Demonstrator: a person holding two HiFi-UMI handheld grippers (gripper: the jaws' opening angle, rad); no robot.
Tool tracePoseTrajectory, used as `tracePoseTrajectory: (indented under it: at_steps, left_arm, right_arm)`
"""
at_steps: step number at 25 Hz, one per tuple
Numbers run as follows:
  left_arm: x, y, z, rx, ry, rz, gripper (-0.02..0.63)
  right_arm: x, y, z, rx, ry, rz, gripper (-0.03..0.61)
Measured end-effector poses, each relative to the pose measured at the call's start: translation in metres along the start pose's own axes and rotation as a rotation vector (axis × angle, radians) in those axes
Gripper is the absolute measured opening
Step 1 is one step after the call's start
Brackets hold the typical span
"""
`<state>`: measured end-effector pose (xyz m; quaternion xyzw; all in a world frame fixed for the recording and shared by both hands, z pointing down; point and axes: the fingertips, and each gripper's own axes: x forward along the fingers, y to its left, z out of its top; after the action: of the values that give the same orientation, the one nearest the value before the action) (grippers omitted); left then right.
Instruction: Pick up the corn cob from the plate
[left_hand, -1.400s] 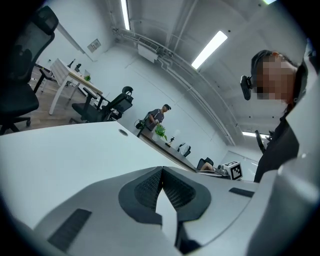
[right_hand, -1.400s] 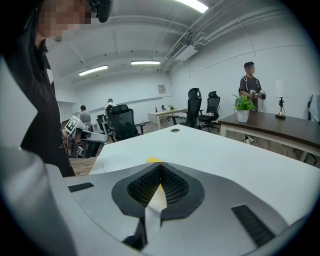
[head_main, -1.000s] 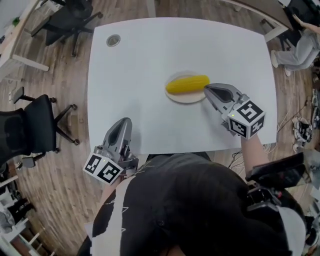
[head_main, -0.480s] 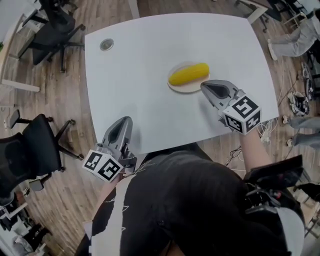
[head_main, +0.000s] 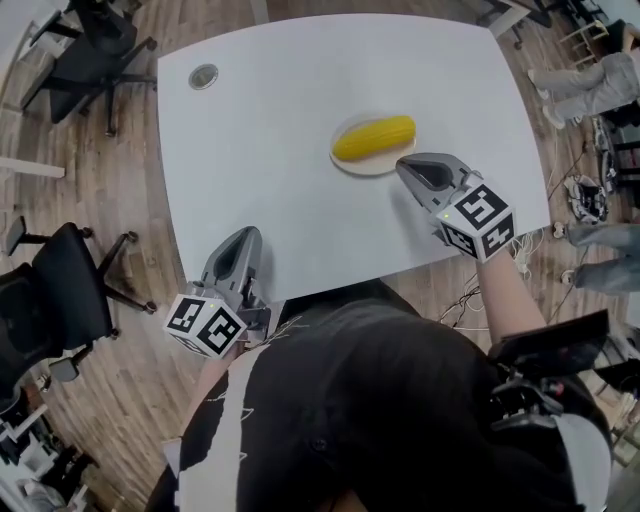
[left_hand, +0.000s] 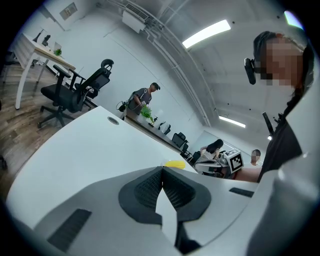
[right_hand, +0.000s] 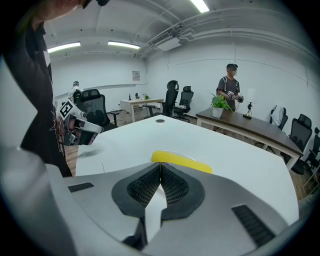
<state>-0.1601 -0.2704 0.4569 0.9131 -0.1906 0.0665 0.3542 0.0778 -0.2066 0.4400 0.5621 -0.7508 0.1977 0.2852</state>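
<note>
Right gripper (head_main: 402, 163), its jaws pressed together with nothing between them, is just beside the plate (head_main: 372, 170), at the plate's near right edge in the head view, with its tips aimed toward it but not touching. Corn (head_main: 374, 137) lies lengthwise across that plate and covers most of it, clear of both tools. Left gripper (head_main: 247, 233), likewise closed and empty, is well apart from the plate, down by the near edge of the table (head_main: 280, 120).
</note>
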Motion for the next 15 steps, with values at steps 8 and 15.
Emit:
tracePoseTrajectory:
  at_steps: [8,15]
  left_arm:
    - [-0.008,0.002,-0.003,-0.025,-0.019,0.063,0.012]
    - [-0.023,0.001,0.004,-0.038,-0.070,0.130,0.012]
  right_arm:
    - [0.012,-0.004,0.009,-0.062,0.035,0.053,0.015]
    - [0.025,-0.004,0.020,-0.105,0.044,0.124,0.017]
